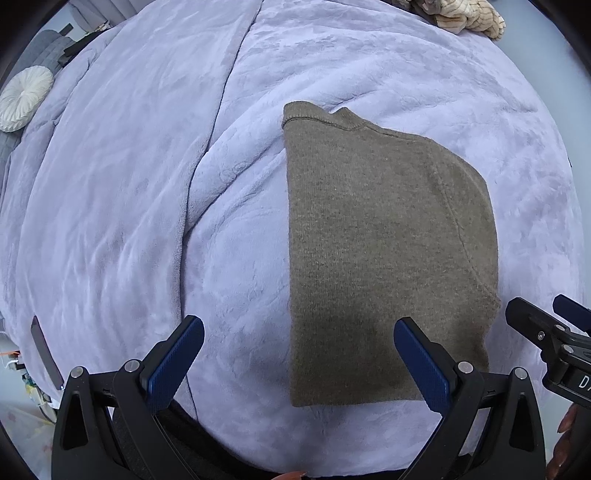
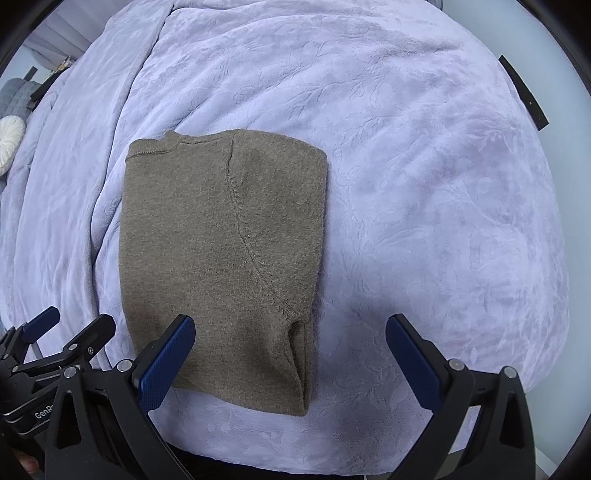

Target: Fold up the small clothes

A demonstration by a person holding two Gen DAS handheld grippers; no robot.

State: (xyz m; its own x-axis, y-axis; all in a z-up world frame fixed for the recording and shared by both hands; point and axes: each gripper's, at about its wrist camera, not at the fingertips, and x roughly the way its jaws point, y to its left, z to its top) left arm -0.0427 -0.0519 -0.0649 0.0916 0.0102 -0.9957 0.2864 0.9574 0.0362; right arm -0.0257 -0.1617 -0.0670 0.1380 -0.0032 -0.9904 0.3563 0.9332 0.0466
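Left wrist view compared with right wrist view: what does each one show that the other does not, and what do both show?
Only the left wrist view shows the beige striped plush item at the far edge and the grey strip lying near the left side. Only the right wrist view shows the black strip at the far right. Both show the folded brown sweater on the lavender blanket, the round white cushion, and the open left claw and right claw, both holding nothing.
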